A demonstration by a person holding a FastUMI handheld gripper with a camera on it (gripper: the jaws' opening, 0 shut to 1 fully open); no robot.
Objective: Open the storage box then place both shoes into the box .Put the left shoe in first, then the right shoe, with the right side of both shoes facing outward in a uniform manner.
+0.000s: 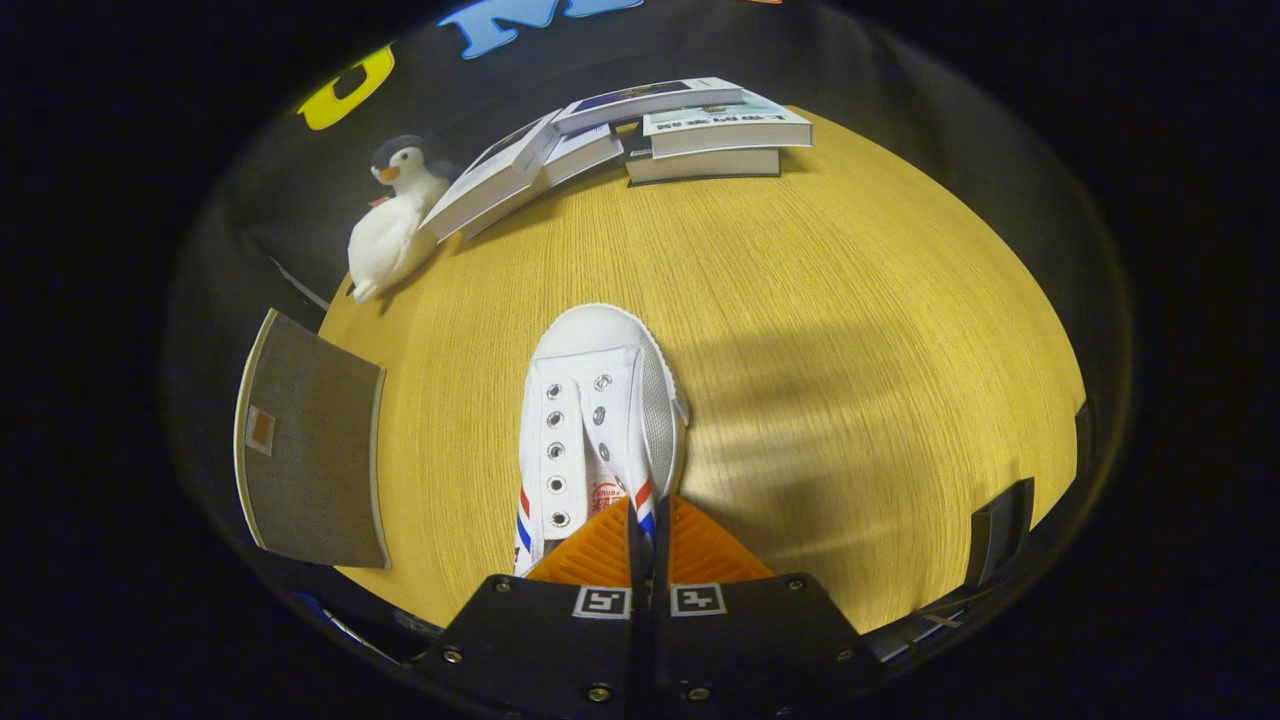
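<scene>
- Gripper fingers are pressing together at 6 o'clock, with barely a slit between them, and they are clamping the thin side wall of the white shoe near its opening.
- One finger is sitting inside the shoe's collar and the other is lying against its outer side, beside the red and blue stripes.
- The shoe is pointing its rounded toe toward 12 o'clock, straight ahead of the fingers, with its lace eyelets facing up and no laces showing.
- The wooden table is spreading beneath the shoe, and a soft shadow is falling across it toward 3 o'clock.
- A grey flat panel with a pale rim is lying at 9 o'clock, at the table's edge, well apart from the shoe.
- A plush penguin is leaning at 11 o'clock, touching the nearest book.
- Several books are lying at 12 o'clock beyond the shoe, some stacked, some slanting against each other.
</scene>
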